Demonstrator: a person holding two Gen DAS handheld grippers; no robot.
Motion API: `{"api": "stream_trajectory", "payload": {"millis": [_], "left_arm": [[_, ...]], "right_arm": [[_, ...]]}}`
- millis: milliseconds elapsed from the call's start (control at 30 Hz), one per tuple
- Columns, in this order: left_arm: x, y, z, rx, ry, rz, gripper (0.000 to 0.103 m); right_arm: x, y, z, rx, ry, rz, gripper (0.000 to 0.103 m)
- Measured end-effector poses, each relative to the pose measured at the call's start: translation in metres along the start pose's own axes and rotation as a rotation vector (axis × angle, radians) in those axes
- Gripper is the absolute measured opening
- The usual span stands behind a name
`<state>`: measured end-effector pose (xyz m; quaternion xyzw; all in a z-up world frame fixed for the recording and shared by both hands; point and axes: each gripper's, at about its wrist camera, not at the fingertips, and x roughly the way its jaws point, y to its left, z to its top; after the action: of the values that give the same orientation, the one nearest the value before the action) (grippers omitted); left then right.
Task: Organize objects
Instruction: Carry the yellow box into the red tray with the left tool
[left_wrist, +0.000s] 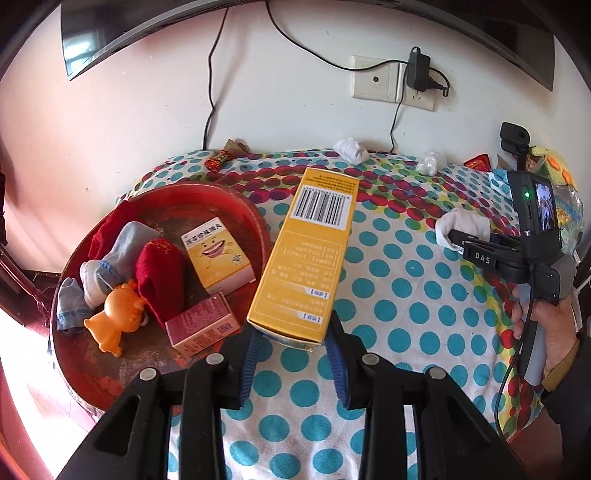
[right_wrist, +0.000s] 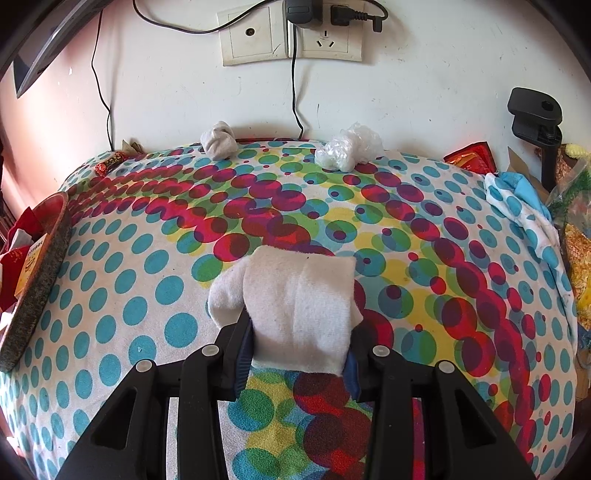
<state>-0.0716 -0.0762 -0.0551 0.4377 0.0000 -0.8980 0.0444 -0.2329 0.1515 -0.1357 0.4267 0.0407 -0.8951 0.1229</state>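
Observation:
My left gripper (left_wrist: 293, 338) is shut on a long yellow box (left_wrist: 306, 254) with a barcode, held above the dotted cloth beside the red tray (left_wrist: 221, 199). The tray holds a small yellow box (left_wrist: 218, 254), a pink box (left_wrist: 203, 330), an orange toy (left_wrist: 118, 314), red socks (left_wrist: 162, 280) and grey socks (left_wrist: 110, 266). My right gripper (right_wrist: 299, 354) is shut on a folded white sock (right_wrist: 299, 302) above the cloth. It also shows in the left wrist view (left_wrist: 452, 236), holding the sock (left_wrist: 463, 225) at the right.
A balled white sock (right_wrist: 218, 141) and a crumpled plastic bag (right_wrist: 349, 147) lie by the wall. A red candy wrapper (left_wrist: 220, 161) lies at the back left. Clutter and a black clamp stand (right_wrist: 535, 118) sit at the right edge. The tray rim (right_wrist: 40, 280) is at the left.

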Motion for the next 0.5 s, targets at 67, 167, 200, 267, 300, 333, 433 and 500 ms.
{"api": "stream_trajectory", "payload": {"millis": [67,167,200,267,300,333,433,500], "left_arm": [[-0.002,0.011,0.0,-0.015,0.0,0.015,0.034],[-0.006,0.029,0.0,-0.041,-0.004,0.026,0.034],[-0.007,0.034,-0.001,-0.048,-0.006,0.031,0.034],[-0.008,0.046,-0.001,-0.056,-0.01,0.049,0.034],[-0.008,0.051,-0.002,-0.058,-0.006,0.059,0.034],[-0.009,0.058,-0.003,-0.071,-0.011,0.07,0.034],[-0.006,0.076,-0.006,-0.088,-0.001,0.085,0.034],[-0.006,0.088,-0.009,-0.101,0.001,0.092,0.034]], "right_arm": [[0.0,0.0,0.0,0.001,0.0,0.001,0.037],[0.0,0.001,0.0,-0.001,0.0,-0.002,0.038],[0.0,0.001,0.0,-0.004,0.0,-0.005,0.038],[0.0,0.0,0.0,-0.005,0.0,-0.006,0.038],[0.0,0.001,0.0,-0.004,0.0,-0.012,0.038],[0.0,0.0,0.0,-0.005,0.0,-0.013,0.038],[0.0,0.002,0.0,-0.008,0.0,-0.016,0.038],[0.0,0.002,0.0,-0.012,0.0,-0.022,0.038]]}}
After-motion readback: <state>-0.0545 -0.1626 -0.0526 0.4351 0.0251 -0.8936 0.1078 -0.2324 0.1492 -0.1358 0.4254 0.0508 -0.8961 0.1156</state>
